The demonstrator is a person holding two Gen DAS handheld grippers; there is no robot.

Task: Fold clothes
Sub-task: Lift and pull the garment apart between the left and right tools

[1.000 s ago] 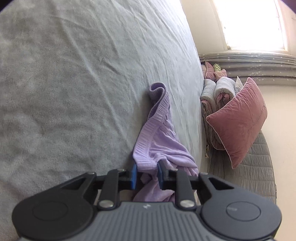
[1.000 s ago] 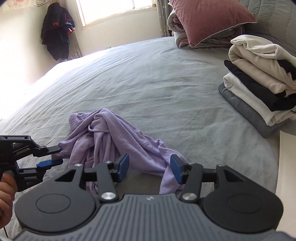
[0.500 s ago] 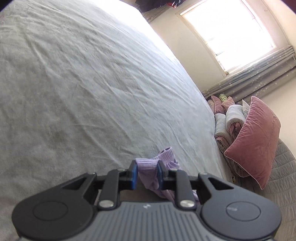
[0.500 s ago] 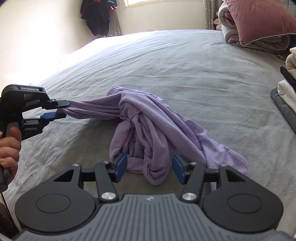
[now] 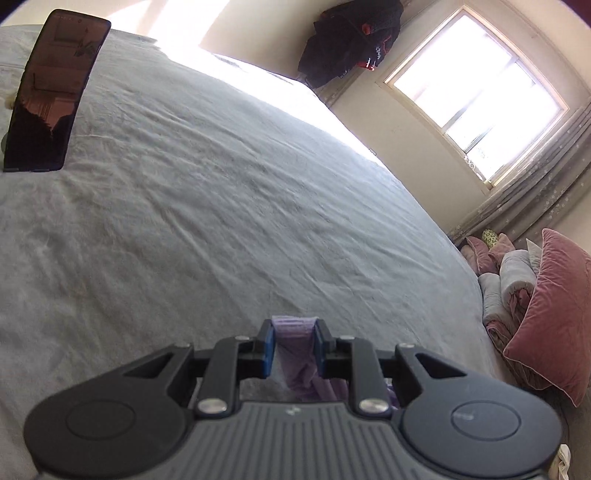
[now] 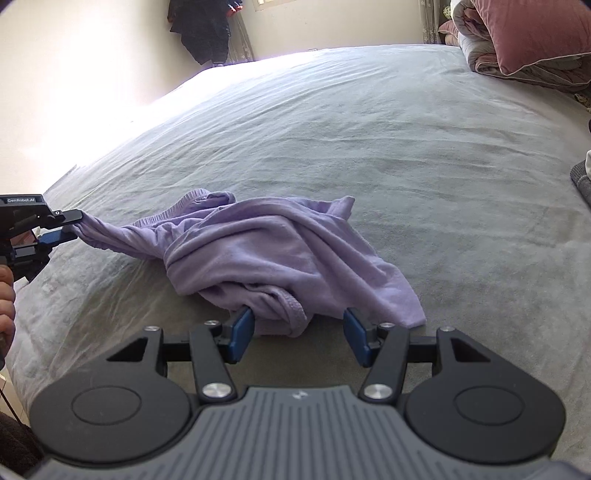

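Note:
A crumpled lilac garment [image 6: 266,254] lies on the grey bed [image 6: 424,147]. My left gripper [image 5: 294,345] is shut on its ribbed edge [image 5: 295,332] and pulls that part out to the left; it also shows at the left edge of the right wrist view [image 6: 59,225], with the cloth stretched from it. My right gripper [image 6: 299,332] is open, low over the bed at the near edge of the garment, with a bunched fold [image 6: 280,314] between its fingers.
A dark phone [image 5: 51,96] stands propped on the bed at the far left. A pink pillow [image 5: 554,314] and rolled bedding [image 6: 517,40] sit at the head of the bed. A folded grey item [image 6: 581,181] shows at the right edge. Dark clothes [image 6: 207,26] hang in the corner.
My left gripper has pulled the garment's edge further left and tilted up. The garment has spread out flatter. My right gripper has moved in to the garment's near edge.

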